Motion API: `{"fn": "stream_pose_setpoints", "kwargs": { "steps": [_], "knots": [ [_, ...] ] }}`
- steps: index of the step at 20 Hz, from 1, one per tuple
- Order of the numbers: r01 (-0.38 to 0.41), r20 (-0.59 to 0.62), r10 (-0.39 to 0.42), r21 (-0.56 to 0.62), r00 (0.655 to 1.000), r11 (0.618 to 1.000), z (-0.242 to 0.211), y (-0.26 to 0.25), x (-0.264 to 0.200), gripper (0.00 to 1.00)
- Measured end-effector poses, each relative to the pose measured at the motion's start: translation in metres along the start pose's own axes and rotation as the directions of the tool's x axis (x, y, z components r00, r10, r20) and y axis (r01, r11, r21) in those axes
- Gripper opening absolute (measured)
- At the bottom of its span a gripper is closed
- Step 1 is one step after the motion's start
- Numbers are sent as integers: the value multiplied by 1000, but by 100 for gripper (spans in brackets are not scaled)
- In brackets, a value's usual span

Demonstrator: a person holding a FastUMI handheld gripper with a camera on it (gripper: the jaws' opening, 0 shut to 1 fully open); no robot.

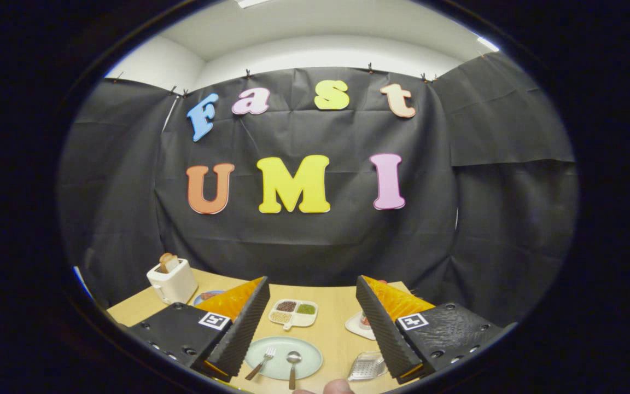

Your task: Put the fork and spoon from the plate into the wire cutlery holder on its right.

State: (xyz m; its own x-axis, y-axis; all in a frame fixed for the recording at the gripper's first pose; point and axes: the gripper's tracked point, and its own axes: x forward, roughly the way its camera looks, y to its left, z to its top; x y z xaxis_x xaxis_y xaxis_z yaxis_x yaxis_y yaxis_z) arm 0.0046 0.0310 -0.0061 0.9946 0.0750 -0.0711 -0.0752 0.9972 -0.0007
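A pale green plate lies on the wooden table between my two fingers and below them. On it rest a fork at the left and a spoon at the middle, handles toward me. The wire cutlery holder sits just right of the plate, partly behind my right finger. My gripper hangs open above the table, nothing between its fingers.
A white toaster with bread stands at the back left of the table. A white divided dish of grains lies beyond the plate. A small white dish sits at the right. A fingertip shows at the near edge.
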Motion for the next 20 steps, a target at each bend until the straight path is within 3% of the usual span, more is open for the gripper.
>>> {"fn": "stream_pose_setpoints", "kwargs": {
  "steps": [7,12,15,17,20],
  "knots": [
    [-52,-105,48,-39,993,998,-21,18,11,95],
    [-134,-310,107,-67,945,989,-75,40,19,95],
    [-177,-471,122,-74,874,981,-122,48,19,96],
    [-198,-587,126,-59,800,978,-157,54,17,96],
    [-184,-740,118,-7,663,983,-202,55,12,96]
  ]
}}
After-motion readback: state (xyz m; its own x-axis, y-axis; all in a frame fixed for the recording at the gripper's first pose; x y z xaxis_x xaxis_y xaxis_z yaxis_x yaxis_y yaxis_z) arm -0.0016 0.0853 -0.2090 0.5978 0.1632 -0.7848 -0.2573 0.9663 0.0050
